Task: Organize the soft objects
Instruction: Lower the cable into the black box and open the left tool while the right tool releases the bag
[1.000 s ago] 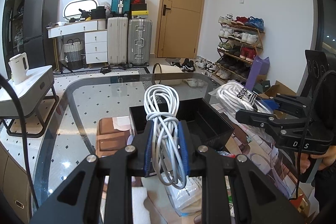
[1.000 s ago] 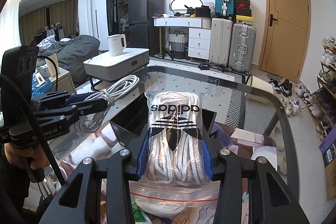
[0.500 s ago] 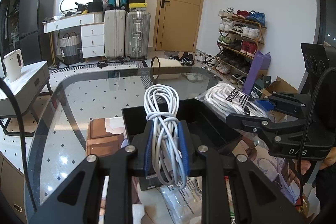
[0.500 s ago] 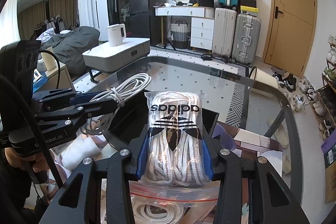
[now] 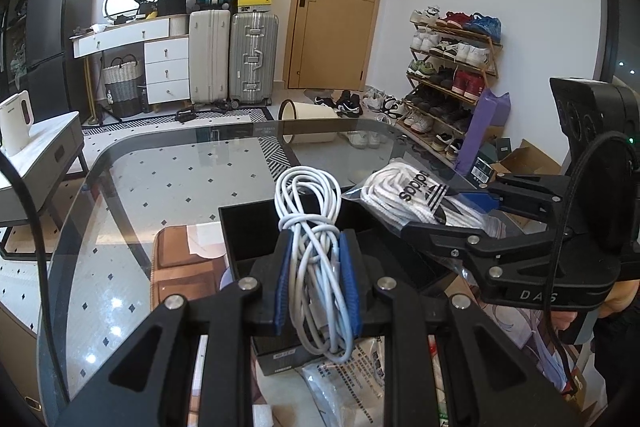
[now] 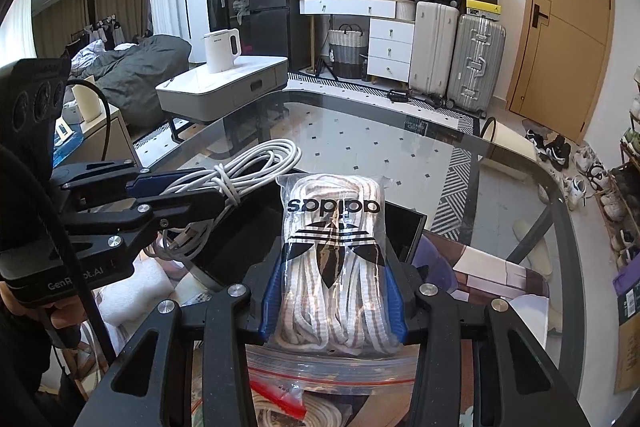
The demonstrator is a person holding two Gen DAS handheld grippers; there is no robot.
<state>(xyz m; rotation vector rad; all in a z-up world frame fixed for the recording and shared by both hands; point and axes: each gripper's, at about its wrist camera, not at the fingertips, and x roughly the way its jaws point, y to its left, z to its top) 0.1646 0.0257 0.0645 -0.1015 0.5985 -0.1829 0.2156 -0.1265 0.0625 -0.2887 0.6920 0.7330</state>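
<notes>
My left gripper (image 5: 316, 283) is shut on a coiled white cable (image 5: 310, 211), held upright above an open black box (image 5: 248, 231) on the glass table (image 5: 160, 179). My right gripper (image 6: 332, 291) is shut on a clear bag of white laces (image 6: 334, 247) with a black trefoil logo, held over the same black box (image 6: 408, 227). In the right wrist view the left gripper (image 6: 200, 195) comes in from the left with the cable (image 6: 248, 167). In the left wrist view the right gripper (image 5: 452, 215) comes in from the right with the bag (image 5: 412, 195).
Under the glass lie a brown box (image 5: 180, 251) and printed plastic bags (image 5: 352, 379). A zip bag with a red seal (image 6: 328, 379) lies below my right gripper. Suitcases (image 5: 232, 59), a shoe rack (image 5: 452, 75) and a low white table with a kettle (image 6: 222, 51) stand around the room.
Both grippers have moved forward and slightly down with their loads. The black box now lies closer beneath them, and the bag of laces has come nearer the cable.
</notes>
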